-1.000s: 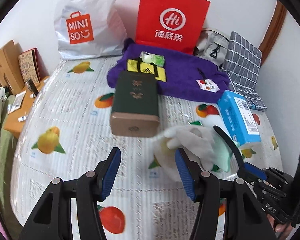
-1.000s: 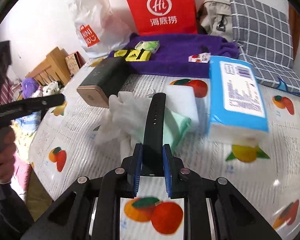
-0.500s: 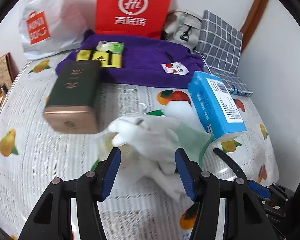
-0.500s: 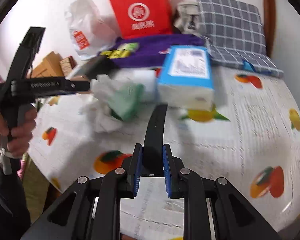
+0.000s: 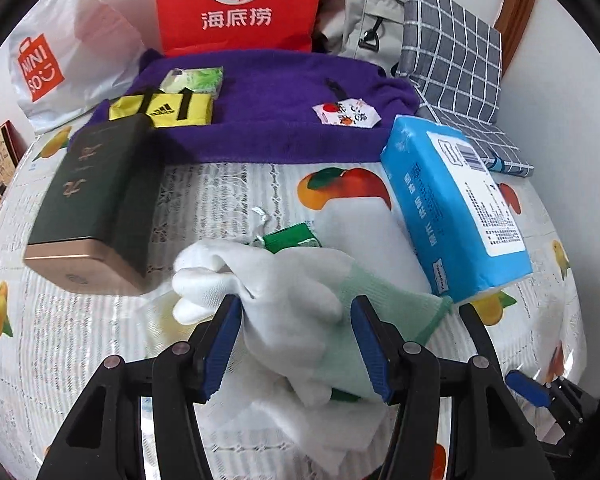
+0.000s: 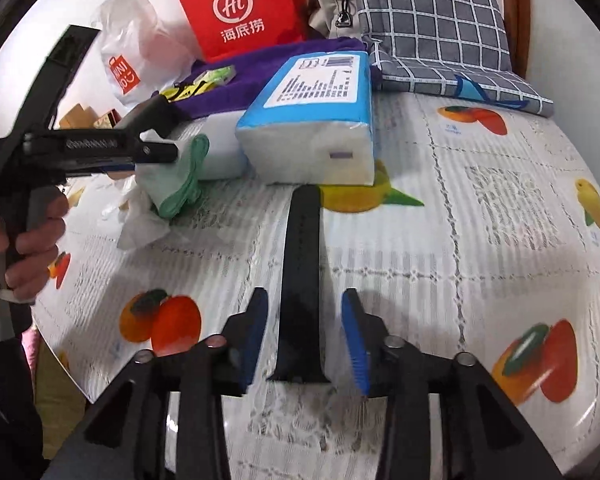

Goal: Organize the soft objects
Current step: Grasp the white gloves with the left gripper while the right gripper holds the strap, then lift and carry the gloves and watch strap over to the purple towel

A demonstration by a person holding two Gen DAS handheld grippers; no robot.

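A pair of white gloves with pale green cuffs [image 5: 292,300] lies crumpled on the fruit-print bed cover [image 5: 228,192]. My left gripper [image 5: 296,340] is open and straddles them, a blue pad on each side, neither squeezing. In the right wrist view the left gripper [image 6: 156,152], held by a hand [image 6: 32,240], hovers over the gloves [image 6: 172,184]. A black strap [image 6: 302,260] lies flat on the cover. It runs between the pads of my right gripper [image 6: 304,344], whose jaws are opening and stand clear of it.
A blue tissue pack [image 5: 452,208] and a white foam block [image 5: 364,232] lie right of the gloves, a dark green box [image 5: 92,200] to the left. Behind them are a purple towel [image 5: 268,120], a red bag [image 5: 236,0], a white plastic bag [image 5: 60,48] and a checked pillow [image 5: 452,48].
My left gripper came down and forward until its pads straddle the gloves. My right gripper, shut on the black strap before, lowered it to the bed and let go.
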